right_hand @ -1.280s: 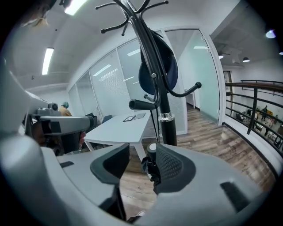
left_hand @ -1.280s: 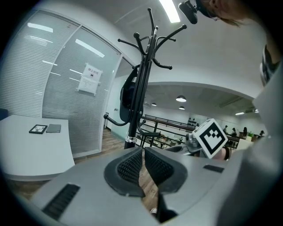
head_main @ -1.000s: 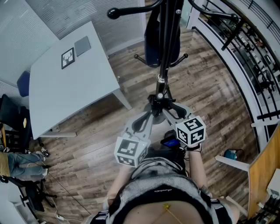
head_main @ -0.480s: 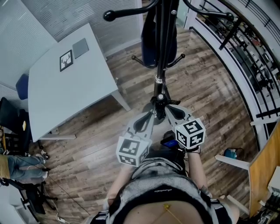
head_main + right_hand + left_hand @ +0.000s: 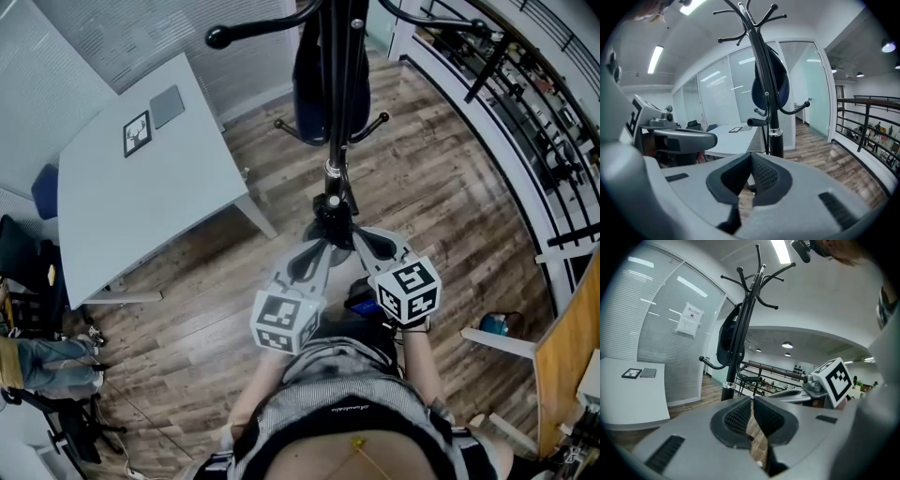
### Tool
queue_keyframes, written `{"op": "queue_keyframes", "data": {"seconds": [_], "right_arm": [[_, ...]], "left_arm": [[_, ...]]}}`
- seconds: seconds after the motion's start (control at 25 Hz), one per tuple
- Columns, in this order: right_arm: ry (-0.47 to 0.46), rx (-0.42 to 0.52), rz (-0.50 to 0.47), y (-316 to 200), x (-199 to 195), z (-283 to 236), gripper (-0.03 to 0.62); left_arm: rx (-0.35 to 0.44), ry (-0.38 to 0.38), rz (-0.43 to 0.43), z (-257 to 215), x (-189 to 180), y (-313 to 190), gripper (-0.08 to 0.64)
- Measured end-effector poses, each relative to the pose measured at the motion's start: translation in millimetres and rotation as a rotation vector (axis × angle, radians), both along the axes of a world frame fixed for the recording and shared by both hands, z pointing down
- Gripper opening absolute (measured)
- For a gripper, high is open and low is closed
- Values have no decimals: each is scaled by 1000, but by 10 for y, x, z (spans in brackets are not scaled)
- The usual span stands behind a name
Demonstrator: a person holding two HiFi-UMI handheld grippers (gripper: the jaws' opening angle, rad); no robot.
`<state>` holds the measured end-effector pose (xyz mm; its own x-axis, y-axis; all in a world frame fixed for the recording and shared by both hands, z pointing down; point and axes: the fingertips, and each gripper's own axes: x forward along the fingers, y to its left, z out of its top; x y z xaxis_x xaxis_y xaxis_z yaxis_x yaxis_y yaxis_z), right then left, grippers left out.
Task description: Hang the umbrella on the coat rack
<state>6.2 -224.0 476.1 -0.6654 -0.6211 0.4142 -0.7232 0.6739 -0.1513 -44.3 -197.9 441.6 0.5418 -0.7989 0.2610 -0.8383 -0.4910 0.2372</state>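
The black coat rack (image 5: 334, 112) stands straight ahead, and a folded dark blue umbrella (image 5: 313, 84) hangs from its hooks beside the pole. The left gripper view shows the umbrella (image 5: 725, 336) high on the rack (image 5: 740, 343); the right gripper view shows it (image 5: 771, 89) too. Both grippers sit close together just in front of the pole's lower part. My left gripper (image 5: 324, 242) is shut with nothing between its pads (image 5: 740, 416). My right gripper (image 5: 352, 240) is shut and holds nothing either (image 5: 750, 157).
A white table (image 5: 141, 202) stands to the left with a framed picture (image 5: 137, 133) and a grey pad on it. A black railing (image 5: 525, 103) curves along the right. A seated person's legs (image 5: 37, 361) are at the far left, and a blue object (image 5: 492, 328) lies on the wooden floor at right.
The right gripper's jaws have closed from open to shut. Both hands have stayed by the rack's pole.
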Motion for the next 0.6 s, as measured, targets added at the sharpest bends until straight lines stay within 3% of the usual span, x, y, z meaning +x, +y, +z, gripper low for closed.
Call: {"op": "queue_keyframes", "data": {"seconds": [0.36,0.6], "right_arm": [[-55,76,24,42,37,-139,2],[8,99,-48,132,-67,-107,3]], "left_arm": [[-15,16,51,65,157,33,18],[-12,25,54,91,200,29,18]]}}
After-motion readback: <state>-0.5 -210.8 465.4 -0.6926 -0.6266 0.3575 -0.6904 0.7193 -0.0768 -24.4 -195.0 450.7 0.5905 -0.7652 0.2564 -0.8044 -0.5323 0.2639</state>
